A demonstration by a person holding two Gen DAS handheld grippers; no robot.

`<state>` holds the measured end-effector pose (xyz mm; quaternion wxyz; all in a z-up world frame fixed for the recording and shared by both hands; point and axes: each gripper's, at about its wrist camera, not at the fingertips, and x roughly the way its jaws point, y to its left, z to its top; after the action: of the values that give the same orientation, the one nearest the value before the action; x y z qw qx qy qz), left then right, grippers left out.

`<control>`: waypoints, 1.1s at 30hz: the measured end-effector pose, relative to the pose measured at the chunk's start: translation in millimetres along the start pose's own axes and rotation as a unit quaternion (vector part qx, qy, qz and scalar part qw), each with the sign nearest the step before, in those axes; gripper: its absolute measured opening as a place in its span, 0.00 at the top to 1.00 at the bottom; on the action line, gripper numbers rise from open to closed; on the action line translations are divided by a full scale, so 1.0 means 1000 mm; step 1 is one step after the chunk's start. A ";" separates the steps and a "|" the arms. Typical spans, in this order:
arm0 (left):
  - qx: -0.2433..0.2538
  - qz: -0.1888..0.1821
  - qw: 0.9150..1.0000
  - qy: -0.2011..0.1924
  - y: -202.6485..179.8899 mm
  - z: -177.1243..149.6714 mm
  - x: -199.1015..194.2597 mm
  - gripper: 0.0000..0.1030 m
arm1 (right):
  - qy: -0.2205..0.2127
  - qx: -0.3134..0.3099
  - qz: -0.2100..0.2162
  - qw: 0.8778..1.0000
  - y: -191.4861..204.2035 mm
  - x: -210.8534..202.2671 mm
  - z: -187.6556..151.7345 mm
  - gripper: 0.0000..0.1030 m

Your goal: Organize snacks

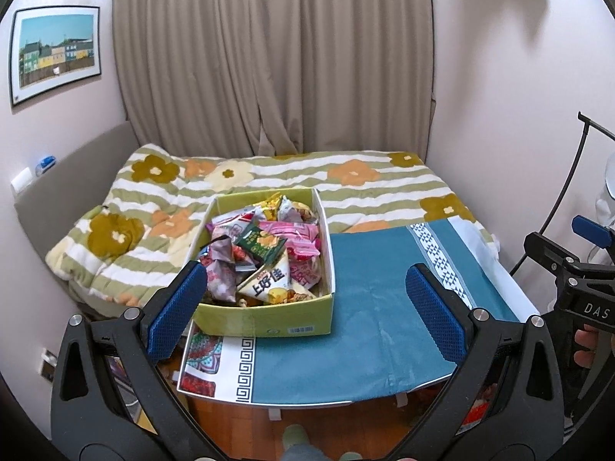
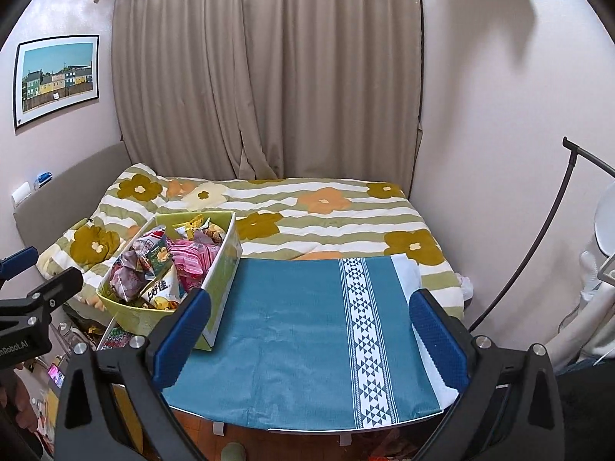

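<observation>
I see a table (image 1: 369, 345) in front of me, its far edge against a bed (image 1: 346, 180). The box (image 1: 265, 319) sits on the table's left part, with snacks (image 1: 269, 257) piled in it. Behind the bed hangs a curtain (image 1: 269, 57). A picture (image 1: 54, 53) is on the left wall. My grippers flank the table's near edge.
</observation>
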<state>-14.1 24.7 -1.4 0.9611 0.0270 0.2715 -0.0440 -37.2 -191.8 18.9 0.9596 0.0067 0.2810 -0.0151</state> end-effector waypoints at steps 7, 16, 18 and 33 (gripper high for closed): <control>0.004 0.000 1.000 -0.005 -0.007 0.001 -0.002 0.01 | -0.002 0.004 0.001 1.000 -0.005 0.004 0.003 0.00; -0.004 0.008 1.000 -0.001 -0.006 0.000 0.002 0.01 | 0.001 0.001 0.005 1.000 -0.005 0.008 0.005 0.00; -0.002 0.012 1.000 0.001 -0.007 -0.001 0.003 0.01 | 0.002 -0.001 0.007 1.000 -0.004 0.009 0.005 0.00; -0.007 0.018 1.000 0.008 -0.004 -0.002 0.007 0.01 | 0.003 -0.001 0.008 1.000 -0.003 0.010 0.005 0.00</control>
<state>-9.4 20.2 -7.2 0.9597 0.0250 0.2788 -0.0248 -25.9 -194.7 17.8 0.9589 0.0077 0.2837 -0.0066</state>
